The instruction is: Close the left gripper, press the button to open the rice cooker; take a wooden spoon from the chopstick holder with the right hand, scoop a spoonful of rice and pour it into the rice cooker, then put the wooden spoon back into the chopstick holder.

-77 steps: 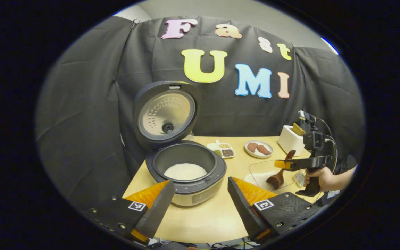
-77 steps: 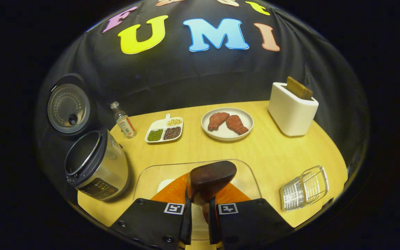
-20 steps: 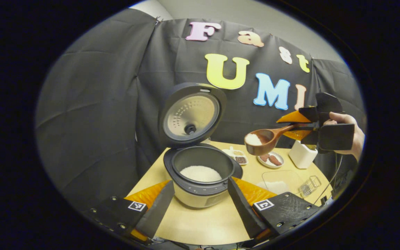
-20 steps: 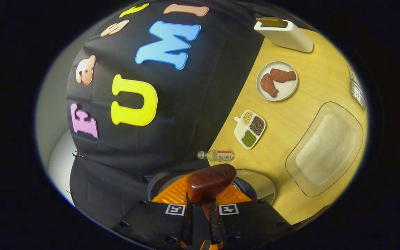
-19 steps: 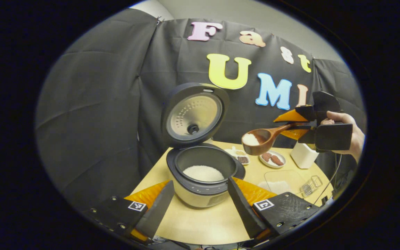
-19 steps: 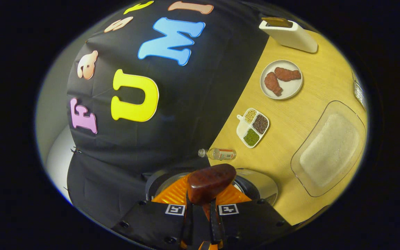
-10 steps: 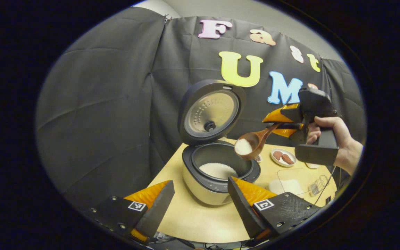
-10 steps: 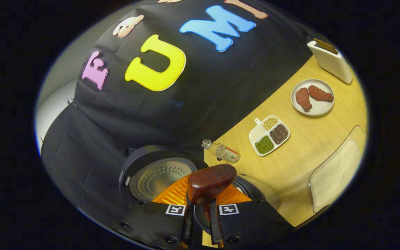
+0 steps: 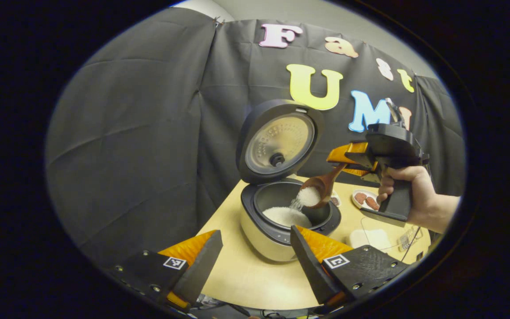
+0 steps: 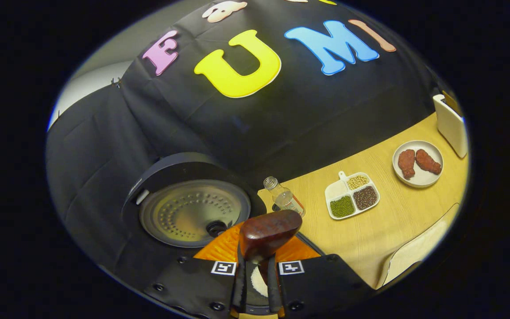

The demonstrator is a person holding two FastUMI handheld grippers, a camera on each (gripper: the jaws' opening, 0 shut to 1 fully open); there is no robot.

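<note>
The rice cooker (image 9: 266,237) stands open with its lid (image 9: 278,141) raised and white rice (image 9: 286,216) in the pot. In the left gripper view my right gripper (image 9: 341,156) is shut on the handle of a wooden spoon (image 9: 319,186), held by a hand (image 9: 407,188). The spoon is tilted over the pot and rice (image 9: 308,196) is spilling from its bowl. My left gripper (image 9: 255,252) hangs open in front of the cooker, holding nothing. In the right gripper view the spoon (image 10: 268,235) sits between my right gripper (image 10: 255,277) and the cooker's lid (image 10: 193,212).
On the wooden table (image 10: 379,230) are a small bottle (image 10: 283,197), a divided dish of beans (image 10: 351,200), a plate with two pieces of meat (image 10: 418,163), a white toaster (image 10: 450,125) and a clear rice tray (image 10: 414,260). A clear holder (image 9: 407,237) lies on the table's right.
My right gripper has carried the rice-filled spoon from the tray over to the cooker and tipped it; rice now falls into the pot. The left gripper stays open.
</note>
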